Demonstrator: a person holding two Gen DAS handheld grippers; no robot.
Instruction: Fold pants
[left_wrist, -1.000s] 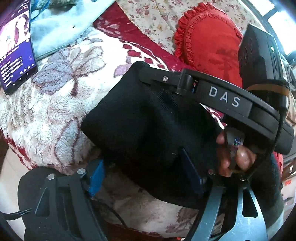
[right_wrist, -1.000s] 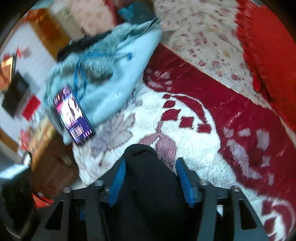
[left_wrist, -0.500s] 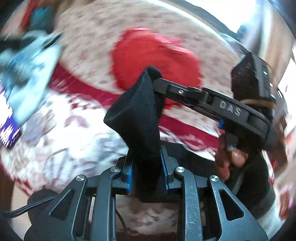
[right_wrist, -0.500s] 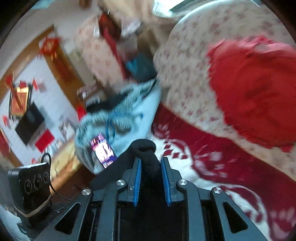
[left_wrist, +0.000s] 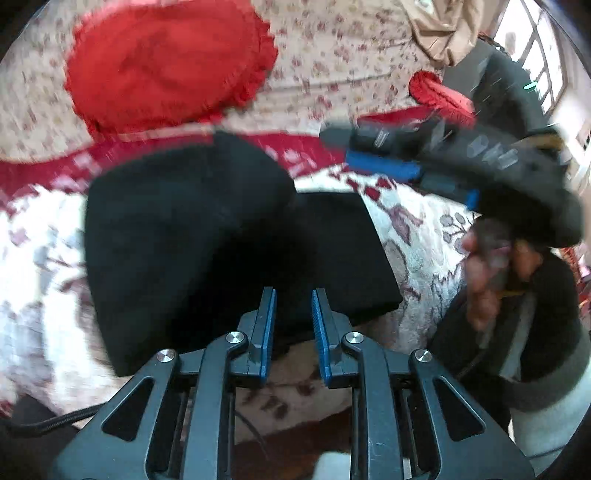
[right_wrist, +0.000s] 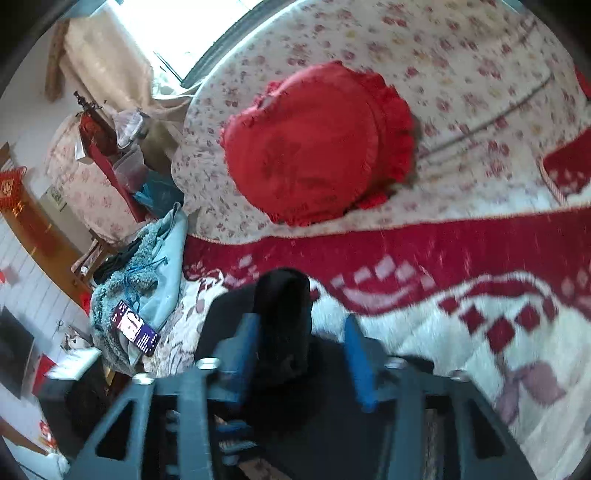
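The black pants (left_wrist: 207, 236) lie folded in a thick bundle on the red and white floral blanket (left_wrist: 417, 236). My left gripper (left_wrist: 291, 325) is open just at the bundle's near edge, with nothing between its blue pads. My right gripper (right_wrist: 301, 350) is open, its blue pads wide apart, with a raised fold of the pants (right_wrist: 282, 317) standing between them. The right gripper also shows blurred in the left wrist view (left_wrist: 384, 166), above the bundle's right side.
A red frilled cushion (right_wrist: 314, 144) leans on the floral sofa back (right_wrist: 461, 62). A light blue fleece garment (right_wrist: 147, 258) and a lit phone (right_wrist: 136, 328) lie at the blanket's left end. A second red cushion (left_wrist: 439, 92) is at the right.
Both grippers were shut on the lifted pants half a second ago; now both have opened and the pants have dropped into a folded bundle on the blanket.
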